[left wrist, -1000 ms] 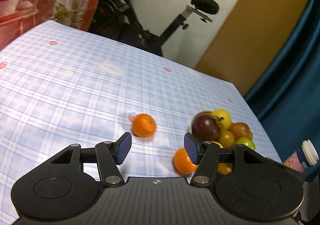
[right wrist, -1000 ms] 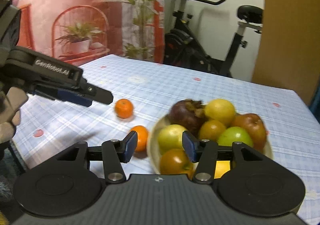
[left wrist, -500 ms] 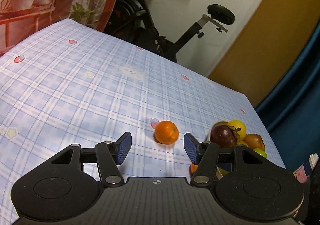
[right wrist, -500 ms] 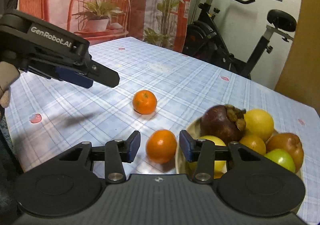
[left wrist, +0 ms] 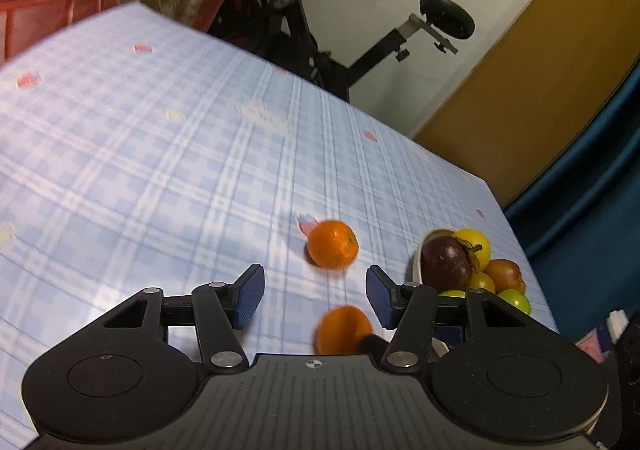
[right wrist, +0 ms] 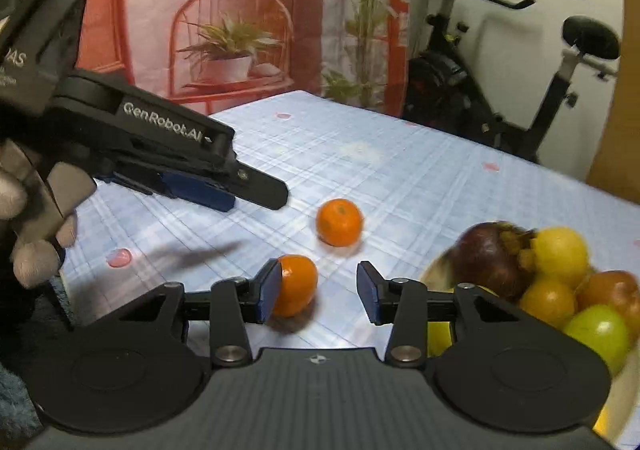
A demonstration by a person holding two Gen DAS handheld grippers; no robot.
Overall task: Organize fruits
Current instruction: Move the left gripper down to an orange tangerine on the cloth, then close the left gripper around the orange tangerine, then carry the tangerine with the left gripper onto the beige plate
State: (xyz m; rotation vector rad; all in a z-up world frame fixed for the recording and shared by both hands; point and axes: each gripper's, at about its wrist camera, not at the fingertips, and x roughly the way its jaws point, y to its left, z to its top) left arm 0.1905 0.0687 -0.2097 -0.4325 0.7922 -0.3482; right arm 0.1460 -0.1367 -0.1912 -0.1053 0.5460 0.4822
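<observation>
Two oranges lie on the blue checked tablecloth. The far orange sits ahead of my open left gripper. The near orange lies just inside the left finger of my open right gripper; I cannot tell if they touch. A bowl at the right is piled with a dark purple fruit, yellow, orange, reddish and green fruits. My left gripper also shows in the right wrist view, above the cloth left of the far orange.
An exercise bike stands behind the table's far edge. A paper cup stands off the table's right side. A blue curtain hangs at the right. The table's near left corner is close to my left hand.
The right gripper has moved left, from facing the bowl to having the near orange at its left finger. The left gripper has shifted, so that the near orange shows between its fingers again.
</observation>
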